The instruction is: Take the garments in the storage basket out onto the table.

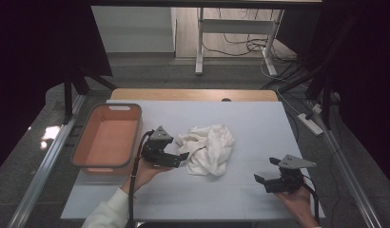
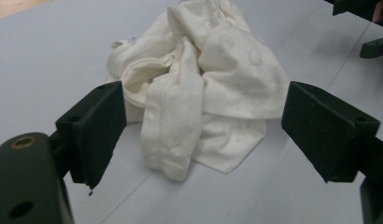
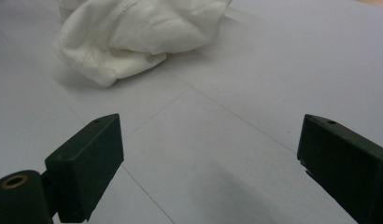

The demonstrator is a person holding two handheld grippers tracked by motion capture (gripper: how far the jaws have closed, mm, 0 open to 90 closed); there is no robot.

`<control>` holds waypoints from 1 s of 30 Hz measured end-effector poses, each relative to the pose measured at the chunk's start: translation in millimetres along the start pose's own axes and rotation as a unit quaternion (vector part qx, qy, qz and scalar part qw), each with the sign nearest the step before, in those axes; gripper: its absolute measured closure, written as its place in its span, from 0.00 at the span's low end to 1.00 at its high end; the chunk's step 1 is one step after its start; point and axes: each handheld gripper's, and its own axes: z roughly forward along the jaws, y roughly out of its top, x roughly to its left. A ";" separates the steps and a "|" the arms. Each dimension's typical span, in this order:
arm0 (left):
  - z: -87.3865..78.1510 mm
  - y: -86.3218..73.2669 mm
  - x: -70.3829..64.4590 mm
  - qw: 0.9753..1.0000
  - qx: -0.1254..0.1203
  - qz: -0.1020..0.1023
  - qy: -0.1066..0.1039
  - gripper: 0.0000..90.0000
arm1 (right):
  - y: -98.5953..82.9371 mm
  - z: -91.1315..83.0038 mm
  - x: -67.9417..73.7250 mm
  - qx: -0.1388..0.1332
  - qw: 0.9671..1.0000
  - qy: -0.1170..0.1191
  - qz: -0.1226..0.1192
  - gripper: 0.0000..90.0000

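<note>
Nearest the person, the right claw hovered open over bare pale surface, well apart from the crumpled white cloth. Farther in, the left claw gaped wide just beside the cloth's near edge. Beyond to the left sat an orange bin.

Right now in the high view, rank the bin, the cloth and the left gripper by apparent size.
1. Orange bin, largest.
2. Crumpled white cloth.
3. Left gripper, smallest, open beside the cloth.
</note>
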 end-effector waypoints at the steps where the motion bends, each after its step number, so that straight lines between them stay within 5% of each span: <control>1: -1.6 -1.0 0.6 1.000 0.000 -0.002 0.001 0.17 | 0.0 0.2 0.2 0.000 1.000 0.000 0.000 0.08; 30: -2.5 -10.2 7.6 1.000 0.009 -0.011 0.006 0.17 | 10.7 8.8 10.5 -0.007 1.000 0.017 -0.002 0.09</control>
